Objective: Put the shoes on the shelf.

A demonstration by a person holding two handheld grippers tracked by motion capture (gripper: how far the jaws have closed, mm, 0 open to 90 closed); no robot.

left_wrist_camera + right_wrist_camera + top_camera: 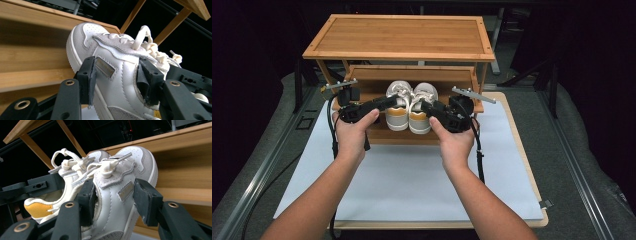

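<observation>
Two white sneakers with yellow heels sit side by side at the lower shelf of a bamboo shoe rack, heels toward the person. My left gripper is shut on the left sneaker; in the left gripper view its pads press both sides of that sneaker. My right gripper is shut on the right sneaker. In the right gripper view the right gripper clamps that sneaker below its laces, with the left sneaker beside it.
The rack stands at the far end of a white mat on a wooden board. Its top shelf overhangs the sneakers. Grey carpeted floor and a metal rail flank the board. Dark surroundings lie behind the rack.
</observation>
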